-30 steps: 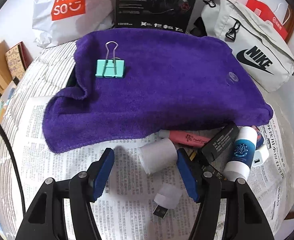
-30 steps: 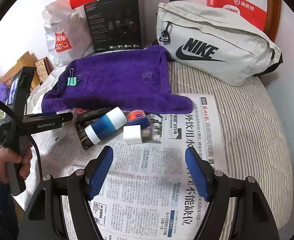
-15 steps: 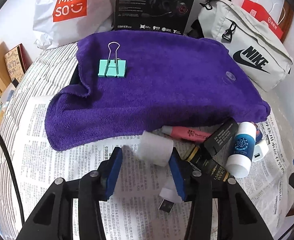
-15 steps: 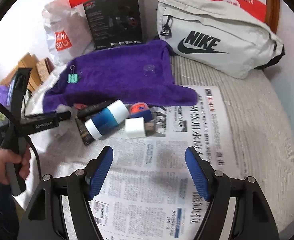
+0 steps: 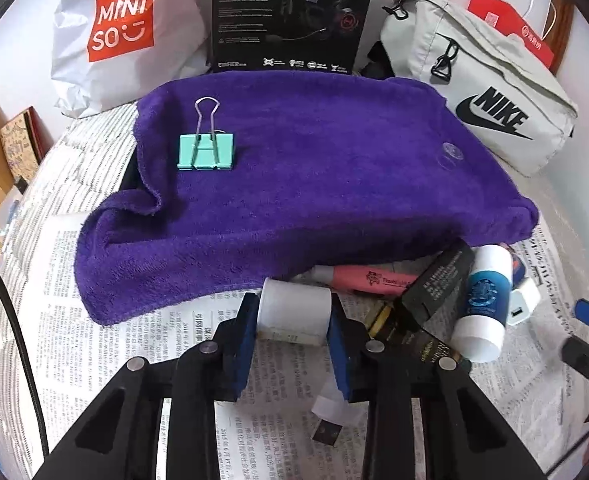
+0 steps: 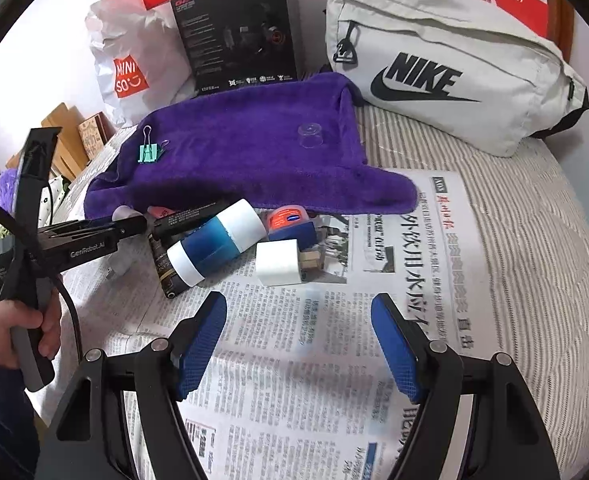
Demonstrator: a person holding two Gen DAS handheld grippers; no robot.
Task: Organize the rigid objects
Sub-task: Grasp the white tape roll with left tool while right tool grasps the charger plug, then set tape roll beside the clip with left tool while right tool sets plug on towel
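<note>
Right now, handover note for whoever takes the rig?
Left gripper: shut on the small white plastic cylinder, low over the newspaper.
Right gripper: open, holding nothing.
On the purple towel: teal binder clip, clear plastic cap.
Left to sort: blue-and-white tube, white charger cube, pink highlighter, black box.

Right claw [image 6: 298, 344] spread wide over newspaper [image 6: 374, 300], holding nothing; white charger cube [image 6: 277, 261] and blue-white tube [image 6: 214, 240] lie just ahead, purple towel [image 6: 246, 152] beyond
</note>
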